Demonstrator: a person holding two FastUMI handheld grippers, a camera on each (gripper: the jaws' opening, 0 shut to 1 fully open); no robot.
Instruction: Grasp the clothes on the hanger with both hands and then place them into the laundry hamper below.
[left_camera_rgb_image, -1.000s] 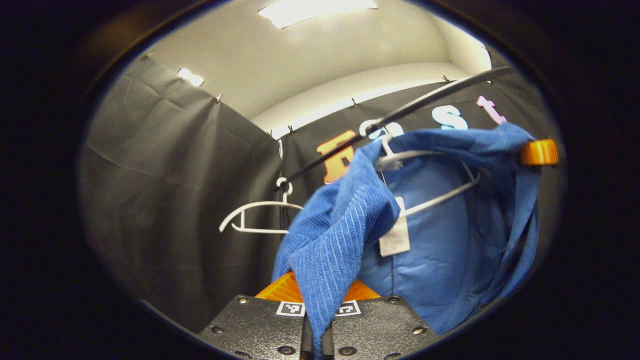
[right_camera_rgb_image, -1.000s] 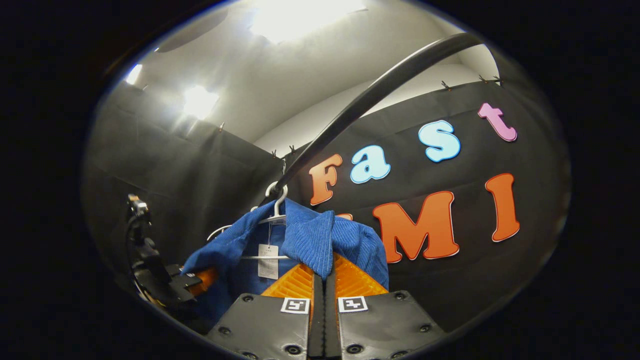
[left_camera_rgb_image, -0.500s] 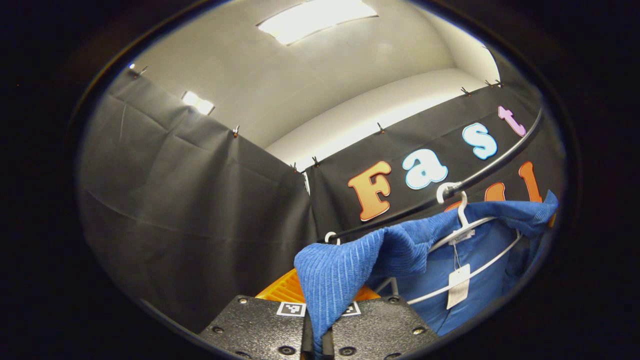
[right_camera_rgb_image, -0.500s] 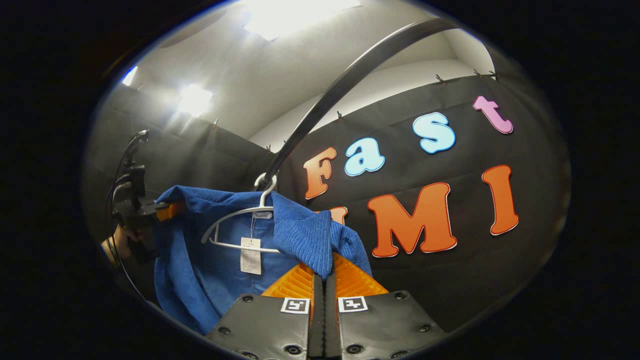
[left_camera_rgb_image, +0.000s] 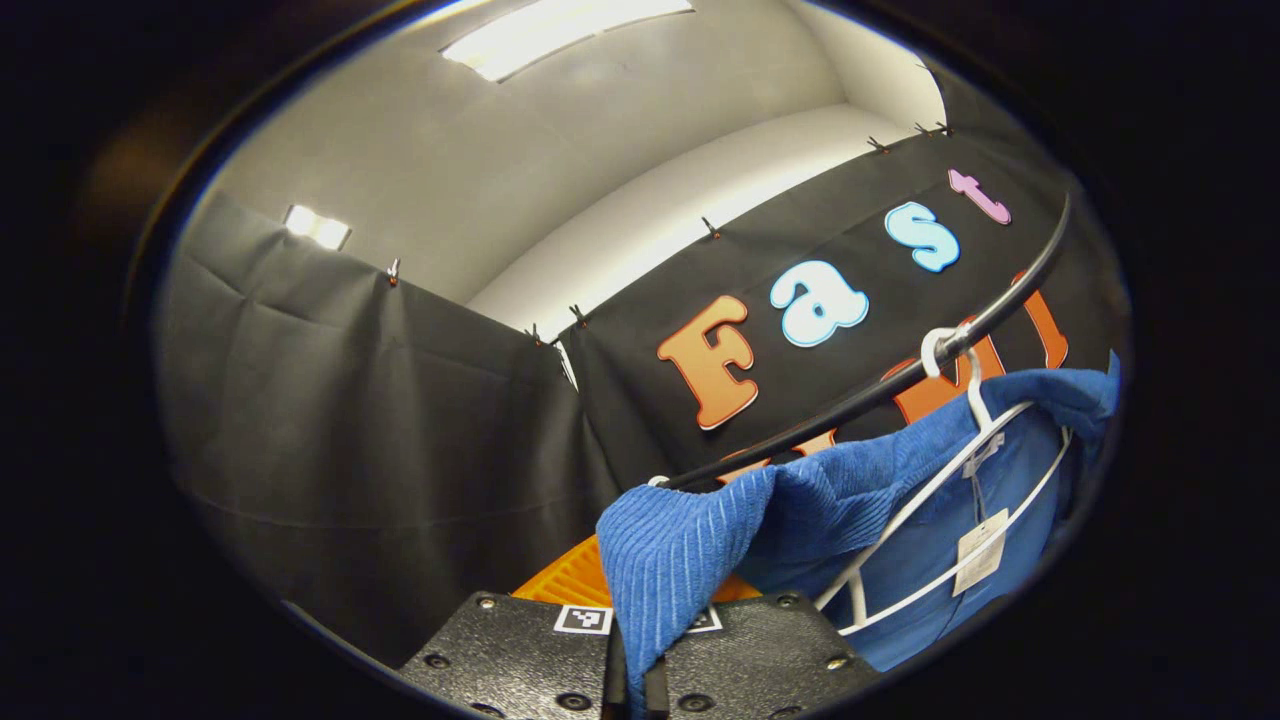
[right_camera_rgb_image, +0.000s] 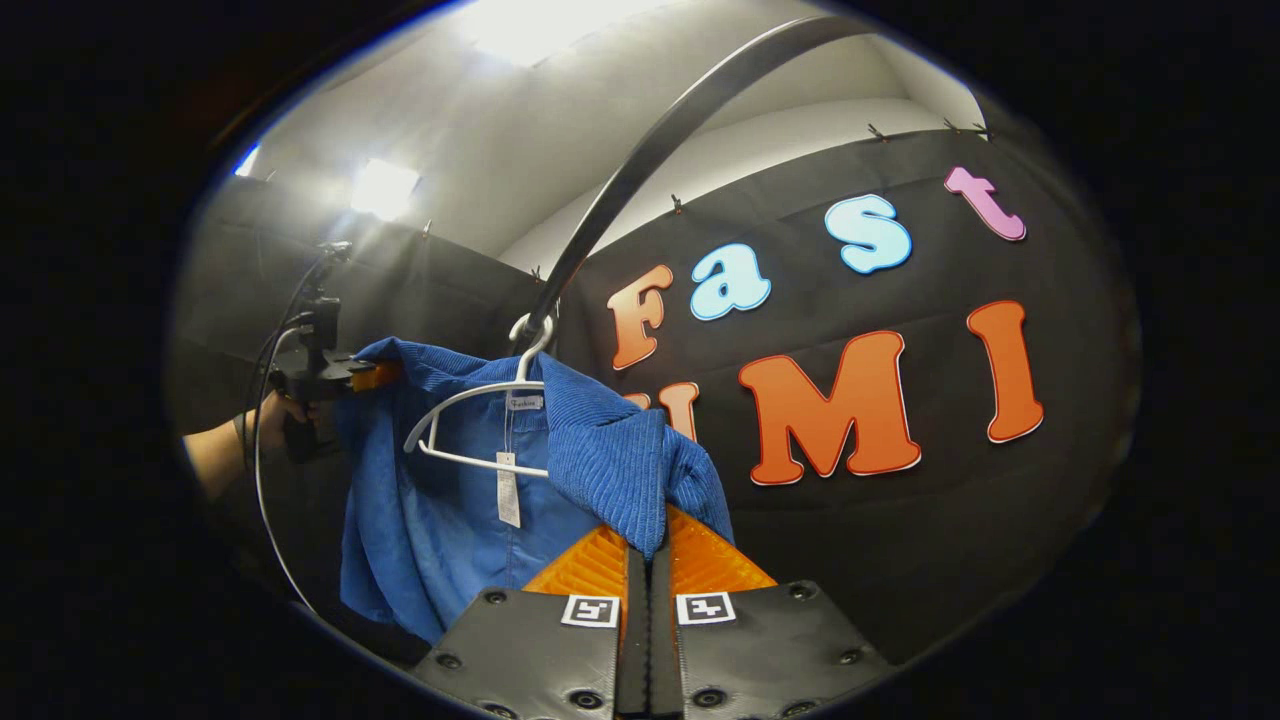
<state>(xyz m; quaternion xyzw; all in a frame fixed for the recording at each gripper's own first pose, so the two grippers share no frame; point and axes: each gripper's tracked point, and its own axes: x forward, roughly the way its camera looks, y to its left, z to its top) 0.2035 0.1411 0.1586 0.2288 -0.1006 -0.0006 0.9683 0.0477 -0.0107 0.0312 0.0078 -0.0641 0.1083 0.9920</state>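
Both claws pinching ribbed blue garment (right_camera_rgb_image: 600, 470), left claw (left_camera_rgb_image: 633, 640), right claw (right_camera_rgb_image: 648, 560), white wire hanger (right_camera_rgb_image: 470, 420)

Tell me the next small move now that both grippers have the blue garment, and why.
Probably pull both shoulders outward and down, off the white hanger. The left gripper and right gripper are each shut on the blue garment, which is spread wide, but the hanger sits inside its collar, hooked on the black rail.

A black rail (right_camera_rgb_image: 640, 170) carries a white hanger (right_camera_rgb_image: 470, 420), the blue garment (right_camera_rgb_image: 450, 500) draped on it.
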